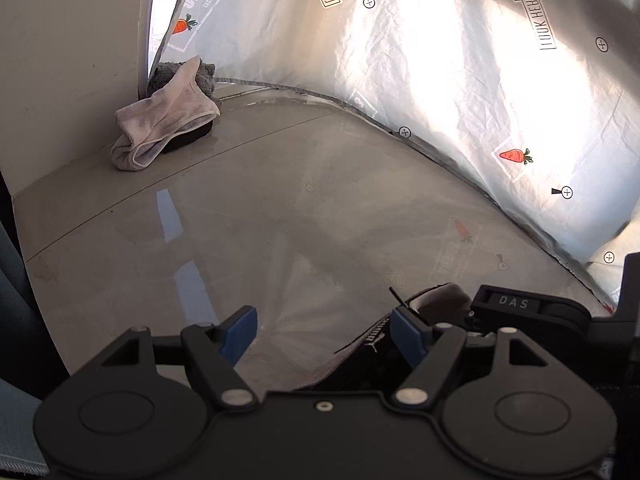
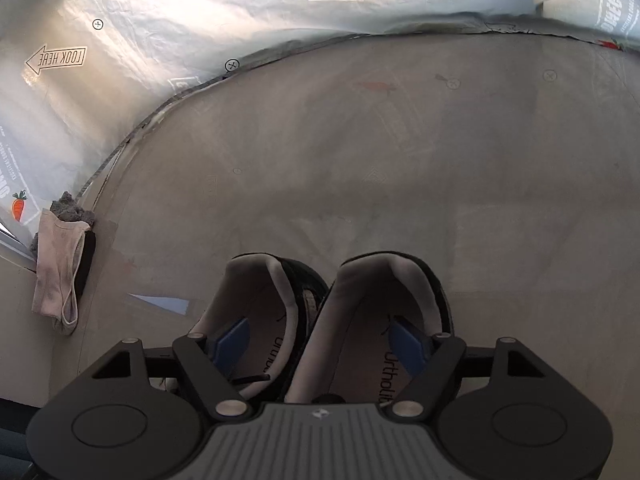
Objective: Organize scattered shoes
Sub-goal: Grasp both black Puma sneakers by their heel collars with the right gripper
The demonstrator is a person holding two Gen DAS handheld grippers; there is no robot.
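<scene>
**Pair of shoes side by side under my right tongs**

Left wrist view: my left tongs point(image 1: 323, 334) stand spread, blue pads point(image 1: 239, 334) apart, with only the glossy grey floor point(image 1: 256, 216) between them. At about four o'clock a black shoe with a grey lining point(image 1: 384, 344) sits just behind the right-hand pad; whether it touches I cannot tell. My right tongs' black body point(image 1: 532, 314) shows at four o'clock beyond it. At ten o'clock a crumpled pale pink cloth point(image 1: 164, 128) lies in the corner, against a silvery crinkled sheet printed with carrots point(image 1: 440, 80).

Right wrist view: my right tongs point(image 2: 320, 346) are spread over two black shoes with pale grey insoles point(image 2: 360, 312), standing side by side, touching, at six o'clock. One blue pad point(image 2: 230, 344) dips inside each shoe's opening, with the shoes' inner walls between them; I cannot tell whether they press.
</scene>
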